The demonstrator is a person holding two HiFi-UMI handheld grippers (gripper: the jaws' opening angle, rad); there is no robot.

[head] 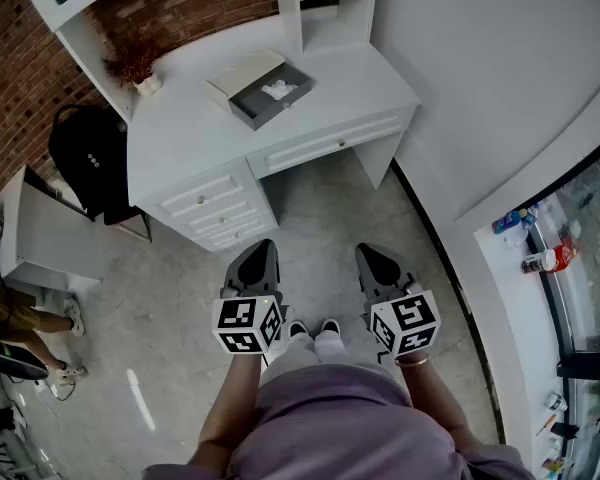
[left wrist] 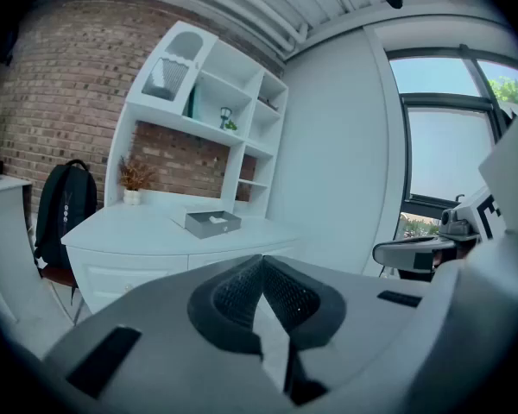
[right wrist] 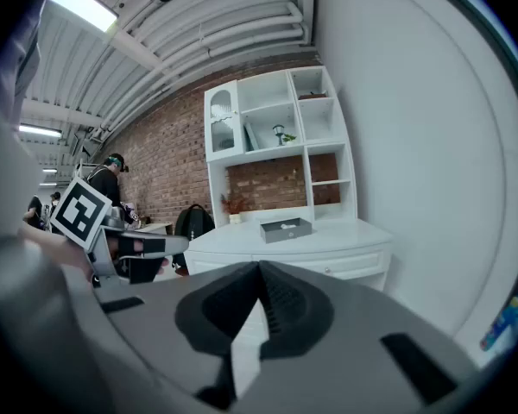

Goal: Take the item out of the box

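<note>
**While the item waited in its box, both tongs were shut and empty**

Although the task was to lift it out, the small white item [head: 277, 89] lay inside the open grey box [head: 252, 110]. By my judgement nothing was done yet: approach, grasp and lift were all left. The box sat on the white desk [head: 180, 143], with a pale lid-like piece [head: 242, 72] just beside it. The person stood on the floor, well apart from the desk. Left gripper [head: 258, 258] and right gripper [head: 375, 264] were held low, side by side, aimed toward the desk. Each pair of jaws was closed tip to tip, holding and touching nothing.
</note>
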